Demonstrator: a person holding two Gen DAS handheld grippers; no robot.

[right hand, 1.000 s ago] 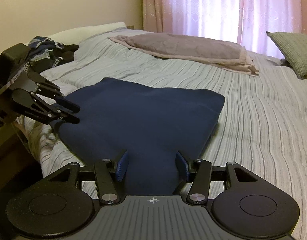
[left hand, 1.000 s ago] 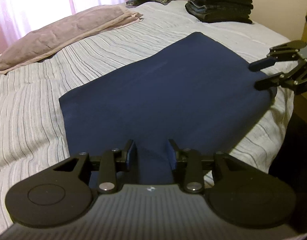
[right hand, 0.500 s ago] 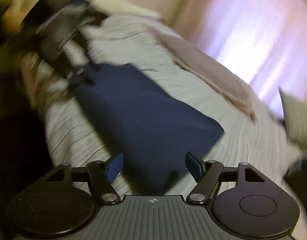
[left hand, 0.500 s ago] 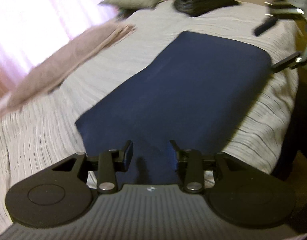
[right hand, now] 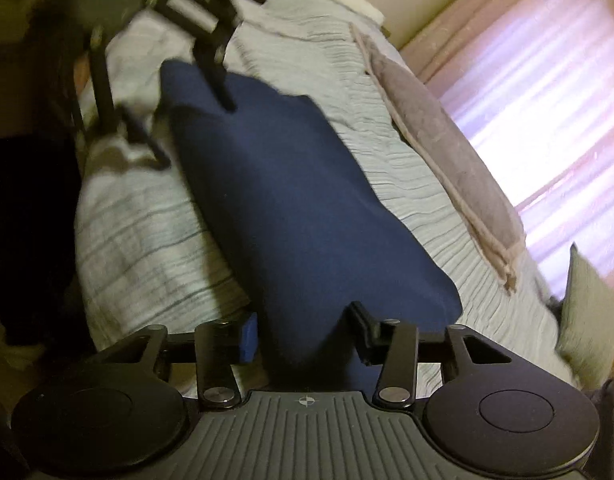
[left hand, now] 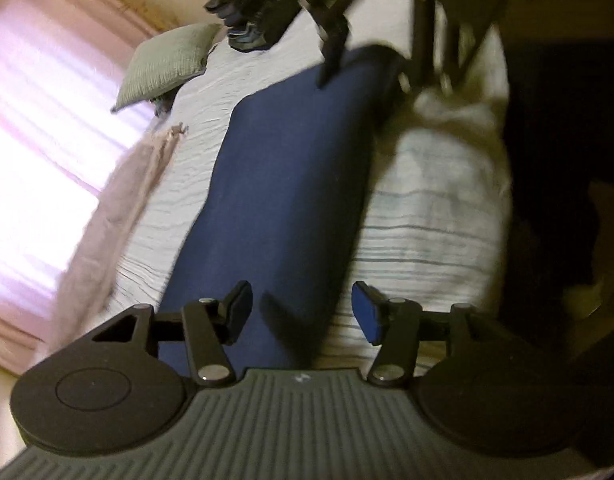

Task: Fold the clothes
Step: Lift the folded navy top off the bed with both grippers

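A navy folded garment point(left hand: 283, 184) point(right hand: 299, 208) lies lengthwise near the edge of the striped bed point(left hand: 431, 220). My left gripper point(left hand: 301, 314) is open and rolled on its side, and the garment's near end sits between its blue-padded fingers point(left hand: 365, 316). My right gripper point(right hand: 305, 334) is open at the opposite end, its fingers straddling that end of the cloth. Each gripper also shows, blurred, in the other's view: the right gripper point(left hand: 363, 80) over the far end, the left gripper point(right hand: 195, 136) likewise. The cloth looks flat, not lifted.
A pinkish-grey folded blanket point(left hand: 119, 208) point(right hand: 447, 140) lies along the window side of the bed. A green cushion point(left hand: 167, 64) point(right hand: 591, 312) sits beyond it. A dark clothes stack point(left hand: 247, 36) is partly hidden. The bed edge drops to dark floor point(left hand: 555, 160).
Both grippers have rolled sideways and swung in to opposite ends of the navy garment. The left jaws stand wider than a second ago. The garment has not moved.
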